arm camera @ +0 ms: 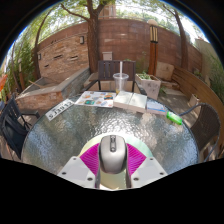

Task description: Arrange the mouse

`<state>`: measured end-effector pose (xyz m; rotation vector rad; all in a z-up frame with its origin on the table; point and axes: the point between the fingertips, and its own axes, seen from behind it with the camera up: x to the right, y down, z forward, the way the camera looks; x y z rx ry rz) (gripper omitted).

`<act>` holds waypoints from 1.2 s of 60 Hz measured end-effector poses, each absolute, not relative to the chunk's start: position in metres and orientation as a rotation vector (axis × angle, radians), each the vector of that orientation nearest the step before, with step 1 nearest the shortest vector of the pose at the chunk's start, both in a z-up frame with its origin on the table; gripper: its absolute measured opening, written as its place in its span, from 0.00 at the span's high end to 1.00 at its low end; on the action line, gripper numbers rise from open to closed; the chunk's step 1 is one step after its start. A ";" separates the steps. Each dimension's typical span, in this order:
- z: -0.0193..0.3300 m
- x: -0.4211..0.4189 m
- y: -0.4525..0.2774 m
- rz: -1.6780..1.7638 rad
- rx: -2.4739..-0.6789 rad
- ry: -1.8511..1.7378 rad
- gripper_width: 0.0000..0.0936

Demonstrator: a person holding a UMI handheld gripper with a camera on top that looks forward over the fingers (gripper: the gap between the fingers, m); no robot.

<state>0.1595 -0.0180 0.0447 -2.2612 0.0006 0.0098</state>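
Observation:
A grey computer mouse (112, 155) sits between the two magenta pads (92, 159) of my gripper (112, 162). Both pads press against its sides, and it is held a little above the round glass table (60, 140). The mouse points away from me, its scroll wheel facing the far side of the table.
At the far side of the table lie books or boxes (97, 98), a white box (131, 101), a clear cup with a straw (120, 81), a remote (57, 111) and a green object (175, 119). Chairs (205, 125) and brick walls (125, 40) surround the table.

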 end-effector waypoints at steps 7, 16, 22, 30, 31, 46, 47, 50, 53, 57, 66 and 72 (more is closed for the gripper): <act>-0.001 0.169 -0.027 0.039 -2.339 -0.004 0.50; 0.017 0.173 -0.041 0.036 -2.331 -0.016 0.07; 0.052 0.169 -0.057 0.017 -2.297 -0.015 0.09; 0.105 0.158 -0.097 -0.025 -2.258 -0.019 0.08; 0.114 0.156 -0.105 -0.031 -2.252 -0.018 0.08; 0.189 0.130 -0.210 -0.100 -2.180 0.001 0.08; 0.192 0.129 -0.216 -0.105 -2.181 0.000 0.08; 0.201 0.125 -0.233 -0.117 -2.169 -0.003 0.08; 0.207 0.119 -0.251 -0.123 -2.164 -0.005 0.08; 0.215 0.113 -0.267 -0.116 -2.160 -0.006 0.07; 0.228 0.107 -0.286 -0.124 -2.136 -0.009 0.08; 0.231 0.106 -0.290 -0.132 -2.132 -0.018 0.08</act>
